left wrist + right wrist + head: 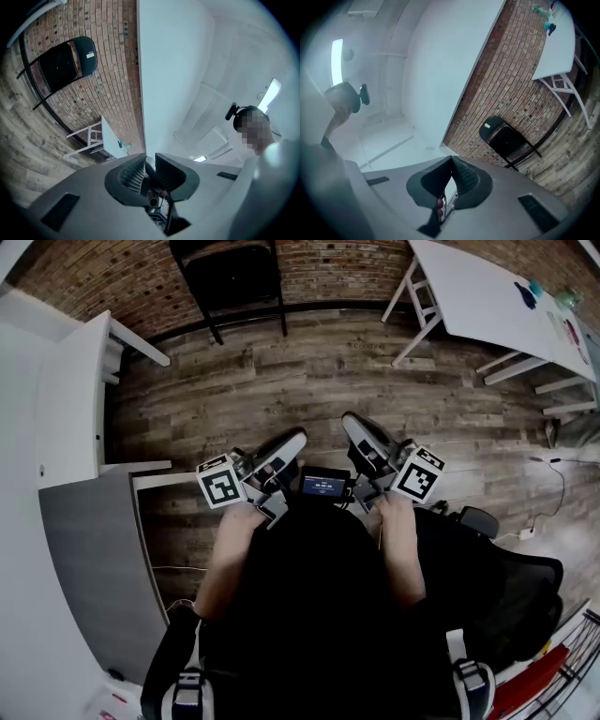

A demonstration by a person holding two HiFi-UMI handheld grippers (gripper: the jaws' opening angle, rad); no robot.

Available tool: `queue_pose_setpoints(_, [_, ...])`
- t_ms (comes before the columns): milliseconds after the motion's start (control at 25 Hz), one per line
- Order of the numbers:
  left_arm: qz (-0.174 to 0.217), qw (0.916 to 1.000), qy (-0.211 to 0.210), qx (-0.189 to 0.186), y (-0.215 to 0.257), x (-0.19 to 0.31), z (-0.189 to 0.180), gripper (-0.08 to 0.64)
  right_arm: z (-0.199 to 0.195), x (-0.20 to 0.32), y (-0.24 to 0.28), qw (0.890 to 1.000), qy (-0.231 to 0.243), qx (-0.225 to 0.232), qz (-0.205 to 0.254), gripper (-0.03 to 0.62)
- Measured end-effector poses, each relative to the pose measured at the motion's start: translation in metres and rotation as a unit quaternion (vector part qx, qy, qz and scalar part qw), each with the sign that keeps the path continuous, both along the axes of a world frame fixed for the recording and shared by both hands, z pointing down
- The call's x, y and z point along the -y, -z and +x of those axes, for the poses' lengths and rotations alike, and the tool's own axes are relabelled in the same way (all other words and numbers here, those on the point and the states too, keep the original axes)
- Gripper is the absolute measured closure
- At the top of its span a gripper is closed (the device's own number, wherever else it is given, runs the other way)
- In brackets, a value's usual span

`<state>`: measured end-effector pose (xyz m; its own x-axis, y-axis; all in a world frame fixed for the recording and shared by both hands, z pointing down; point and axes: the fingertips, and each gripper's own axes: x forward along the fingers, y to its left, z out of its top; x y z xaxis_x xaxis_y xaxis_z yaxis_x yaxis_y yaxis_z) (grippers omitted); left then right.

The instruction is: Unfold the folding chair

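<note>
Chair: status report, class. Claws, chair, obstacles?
Left claw slightly open, empty. Right claw shut, empty. Chair folded against brick wall, untouched. Tables stand aside.

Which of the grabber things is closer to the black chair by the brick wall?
Left, slightly. The left gripper is across the floor from the chair, a little right of it; the right gripper is further right. Neither touches it.

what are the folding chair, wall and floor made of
Folding chair: thin black tube frame, likely painted metal; the matte black seat and back could be padded vinyl or plastic. Wall: bare red brick, mortar lines showing. Floor: wood-look planks, grain visible, perhaps laminate.
</note>
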<state>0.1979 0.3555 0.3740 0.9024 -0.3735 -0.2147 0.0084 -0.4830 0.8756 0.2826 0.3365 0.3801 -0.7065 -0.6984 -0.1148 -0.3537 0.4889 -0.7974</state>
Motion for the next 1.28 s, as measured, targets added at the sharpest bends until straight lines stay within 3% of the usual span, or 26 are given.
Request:
queue_pose_setpoints(360, [-0.002, 0.9999, -0.011, 0.006, -0.005, 0.001, 0.005, 0.485, 0.009, -0.002, -0.005, 1.0, -0.016, 0.004, -0.001, 0.577])
queue_pose_setpoints(600, [0.011, 0.9996, -0.016, 0.02, 0.0, -0.014, 0.047, 0.485, 0.053, -0.018, -0.003, 1.0, -0.023, 0.017, 0.01, 0.575])
queue_pose_setpoints(920, [0.018, 0.9988, -0.03, 0.035, -0.001, -0.022, 0.067, 0.485, 0.075, -0.028, -0.006, 0.999, -0.038, 0.031, 0.018, 0.575])
queue_pose_setpoints(1280, [-0.002, 0.999, -0.035, 0.028, -0.012, -0.001, 0.067, 0.485, 0.077, -0.011, -0.018, 0.999, -0.048, 0.025, -0.005, 0.575])
